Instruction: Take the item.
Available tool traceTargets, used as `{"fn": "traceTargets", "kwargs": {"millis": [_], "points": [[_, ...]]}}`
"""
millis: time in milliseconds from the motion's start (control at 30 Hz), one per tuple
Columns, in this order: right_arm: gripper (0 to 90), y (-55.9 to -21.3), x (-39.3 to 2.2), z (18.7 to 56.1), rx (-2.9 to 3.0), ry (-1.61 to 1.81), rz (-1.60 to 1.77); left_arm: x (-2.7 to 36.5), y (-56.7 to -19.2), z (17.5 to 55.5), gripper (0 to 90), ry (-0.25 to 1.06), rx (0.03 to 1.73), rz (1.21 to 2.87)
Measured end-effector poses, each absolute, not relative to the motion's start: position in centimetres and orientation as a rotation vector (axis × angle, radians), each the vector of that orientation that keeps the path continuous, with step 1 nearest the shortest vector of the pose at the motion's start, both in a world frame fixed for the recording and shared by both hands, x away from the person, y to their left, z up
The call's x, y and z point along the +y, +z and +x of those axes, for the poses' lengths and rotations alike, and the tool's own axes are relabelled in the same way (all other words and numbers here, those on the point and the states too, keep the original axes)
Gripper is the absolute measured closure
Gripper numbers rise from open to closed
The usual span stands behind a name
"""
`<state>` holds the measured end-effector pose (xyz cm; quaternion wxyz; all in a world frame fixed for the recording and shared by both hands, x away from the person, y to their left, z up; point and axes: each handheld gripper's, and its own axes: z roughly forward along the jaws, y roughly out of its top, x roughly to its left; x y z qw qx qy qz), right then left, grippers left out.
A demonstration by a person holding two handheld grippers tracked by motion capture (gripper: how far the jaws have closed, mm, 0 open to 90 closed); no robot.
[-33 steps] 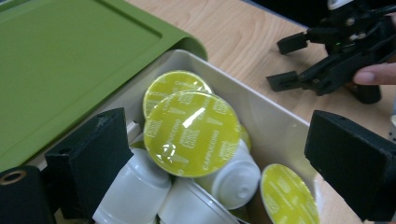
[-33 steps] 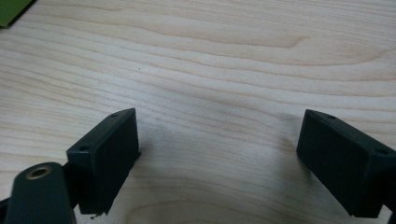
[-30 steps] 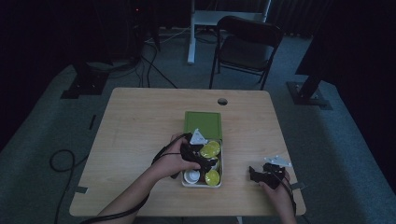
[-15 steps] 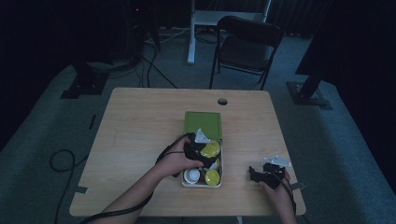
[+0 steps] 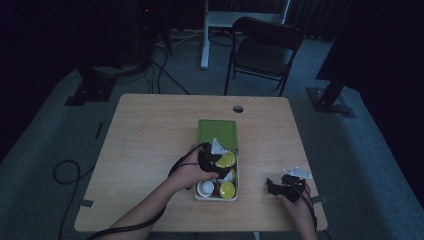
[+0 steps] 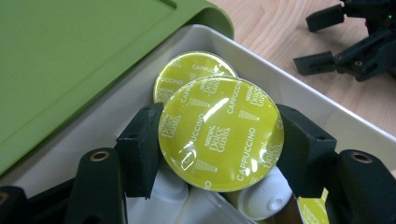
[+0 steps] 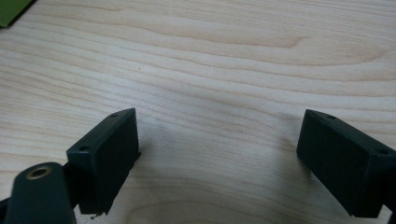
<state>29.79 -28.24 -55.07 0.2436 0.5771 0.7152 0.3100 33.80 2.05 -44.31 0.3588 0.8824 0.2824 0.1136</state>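
- Left gripper has just been closing; since the earlier frame its jaws have come in onto a round yellow-green foil-topped coffee capsule sitting between them, and both pads now press its rim.
- Held capsule is inside the white rectangular plastic tray, at the end nearest the open green plastic lid, resting partly over a second yellow-green capsule and above white capsule bodies.
- Right gripper hasn't shifted: jaws wide apart, nothing between them, low over the bare light wooden table well to the right of the tray.
- Step in hand, as I read it: lift this capsule out of the tray.
- Do it well: keep the squeeze on the rim, not the foil face; too hard may dent it.
- Lift straight up first so the capsule underneath isn't dragged along.
- Clear the tray wall before moving sideways.
- High view: left hand at the tray's left side, right hand to the tray's right.
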Motion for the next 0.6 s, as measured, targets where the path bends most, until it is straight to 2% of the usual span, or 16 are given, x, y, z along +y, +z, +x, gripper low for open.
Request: {"fn": "traceTargets", "kwargs": {"millis": [600], "points": [[12.3,-55.1,-28.2,29.8,1.952,0.847,1.577,2.7,-41.5,32.4,38.1,0.336,0.683,2.250]]}}
